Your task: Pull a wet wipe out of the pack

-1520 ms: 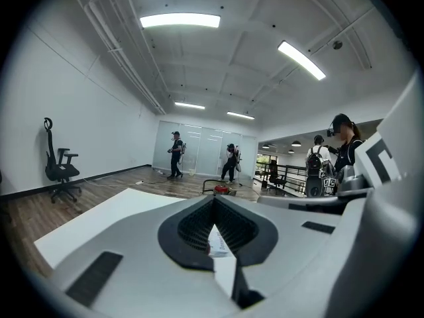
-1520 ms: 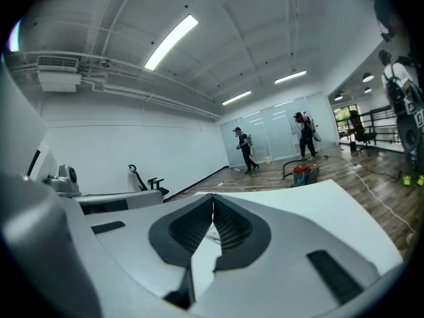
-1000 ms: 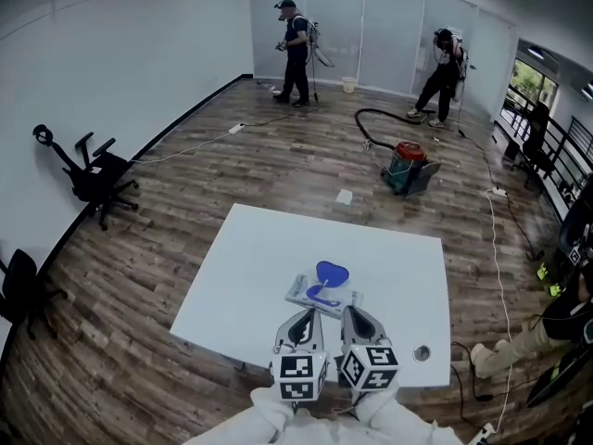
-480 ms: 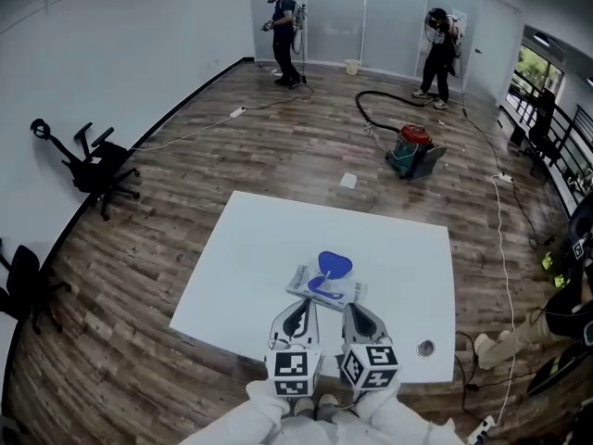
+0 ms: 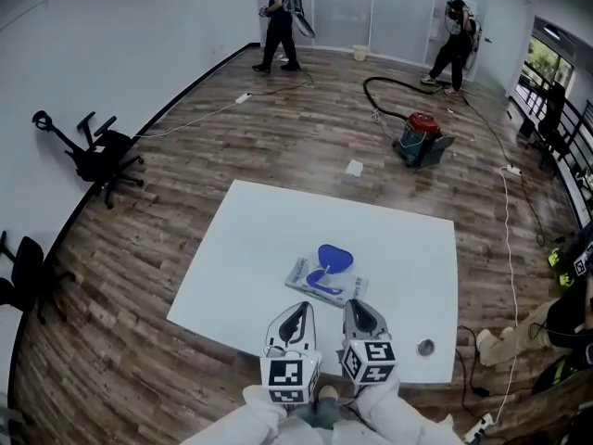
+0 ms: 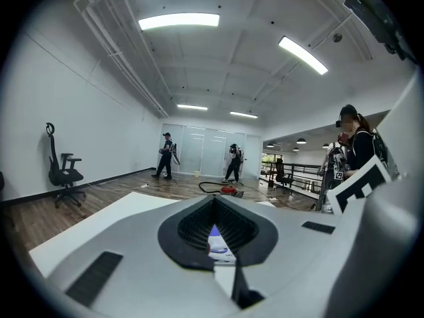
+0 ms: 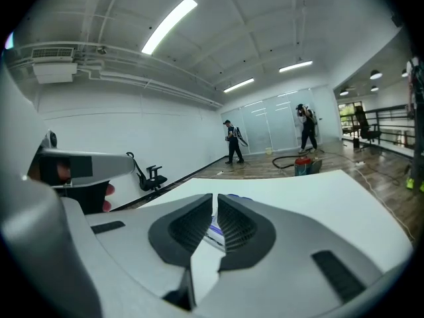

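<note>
The wet wipe pack [image 5: 323, 282] lies flat near the middle of the white table [image 5: 250, 248], its blue lid [image 5: 334, 258] flipped open toward the far side. My left gripper [image 5: 297, 312] and right gripper [image 5: 358, 307] hover side by side just short of the pack, near the table's front edge, both shut with nothing held. In the left gripper view the pack [image 6: 219, 245] shows only through the thin slit of the left gripper [image 6: 213, 205]. The right gripper view shows the right gripper [image 7: 216, 201] with a sliver of the pack [image 7: 214, 232] beyond it.
A small round metal disc [image 5: 424, 348] sits at the table's front right corner. On the wooden floor are a red vacuum [image 5: 422, 138] with a black hose, cables, and a tipped office chair [image 5: 97, 160] at left. Two people [image 5: 276, 21] stand by the far glass wall.
The head view has tilted slightly. Both grippers stay shut and side by side before the pack, which has not moved. The people at the far wall have shifted.
</note>
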A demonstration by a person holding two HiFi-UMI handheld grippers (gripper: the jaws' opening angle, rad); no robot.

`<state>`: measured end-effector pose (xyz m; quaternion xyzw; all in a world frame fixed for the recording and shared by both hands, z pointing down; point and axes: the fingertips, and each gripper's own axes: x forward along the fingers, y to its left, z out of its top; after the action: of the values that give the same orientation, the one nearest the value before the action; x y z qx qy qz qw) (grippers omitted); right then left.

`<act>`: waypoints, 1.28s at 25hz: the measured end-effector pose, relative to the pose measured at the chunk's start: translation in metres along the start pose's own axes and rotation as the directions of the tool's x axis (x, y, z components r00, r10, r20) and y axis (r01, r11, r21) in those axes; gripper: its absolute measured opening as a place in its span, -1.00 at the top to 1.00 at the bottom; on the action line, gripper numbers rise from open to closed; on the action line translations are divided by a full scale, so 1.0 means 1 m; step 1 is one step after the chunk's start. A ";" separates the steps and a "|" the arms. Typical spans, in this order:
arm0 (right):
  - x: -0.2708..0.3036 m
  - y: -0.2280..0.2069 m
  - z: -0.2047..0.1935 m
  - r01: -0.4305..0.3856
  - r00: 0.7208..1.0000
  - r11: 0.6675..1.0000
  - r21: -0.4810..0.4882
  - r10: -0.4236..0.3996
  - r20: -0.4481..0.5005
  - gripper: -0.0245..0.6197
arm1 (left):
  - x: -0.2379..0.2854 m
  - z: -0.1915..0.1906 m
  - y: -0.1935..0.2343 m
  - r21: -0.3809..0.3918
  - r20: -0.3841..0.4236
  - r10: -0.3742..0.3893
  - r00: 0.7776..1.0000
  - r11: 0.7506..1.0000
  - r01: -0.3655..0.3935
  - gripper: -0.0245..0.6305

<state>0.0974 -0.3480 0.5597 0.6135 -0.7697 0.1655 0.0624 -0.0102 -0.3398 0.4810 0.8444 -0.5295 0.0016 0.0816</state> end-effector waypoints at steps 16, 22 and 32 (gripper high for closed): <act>0.050 -0.018 -0.025 -0.011 0.998 0.999 -0.032 0.009 -0.057 0.89 | 0.004 -0.018 0.013 -0.010 -0.034 0.064 0.997 0.998 -0.065 0.93; 0.067 -0.023 -0.038 -0.035 0.995 0.999 -0.037 0.031 -0.099 0.75 | 0.012 -0.025 0.015 -0.010 -0.044 0.071 0.996 0.997 -0.072 0.93; 0.092 -0.033 -0.059 -0.054 0.981 0.998 -0.035 0.046 -0.189 0.62 | 0.025 -0.041 0.024 -0.029 -0.075 0.101 0.992 0.994 -0.103 0.93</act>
<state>0.1005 -0.4198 0.6488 0.5741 -0.7788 0.2085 0.1428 -0.0168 -0.3666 0.5271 0.8141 -0.5685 0.0281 0.1150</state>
